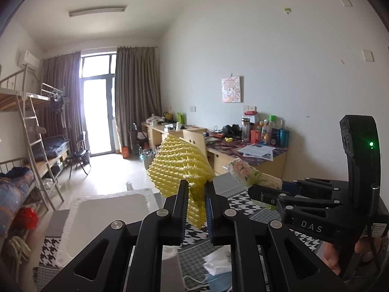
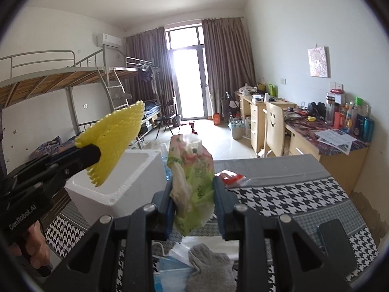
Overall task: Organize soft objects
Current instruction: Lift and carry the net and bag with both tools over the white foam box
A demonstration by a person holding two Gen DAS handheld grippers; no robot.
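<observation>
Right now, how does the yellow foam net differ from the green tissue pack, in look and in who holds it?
The yellow foam net is plain yellow open mesh; the green tissue pack is printed plastic wrap, green with pink flowers.
The net fans out flat and stiff; the pack is crumpled and sagging.
The left gripper holds the net; the right gripper holds the pack.
Both are soft, clamped between fingers and held clear above the houndstooth cloth.

Open air surrounds both raised tools, with the room's bare floor far beyond. To the left, a white foam box stands open-topped on the houndstooth tabletop, its walls blocking low sideways passage. Directly below lie a grey sock, a blue mask and white tissue. The tabletop's right half is mostly bare, except a dark phone and a red packet.
</observation>
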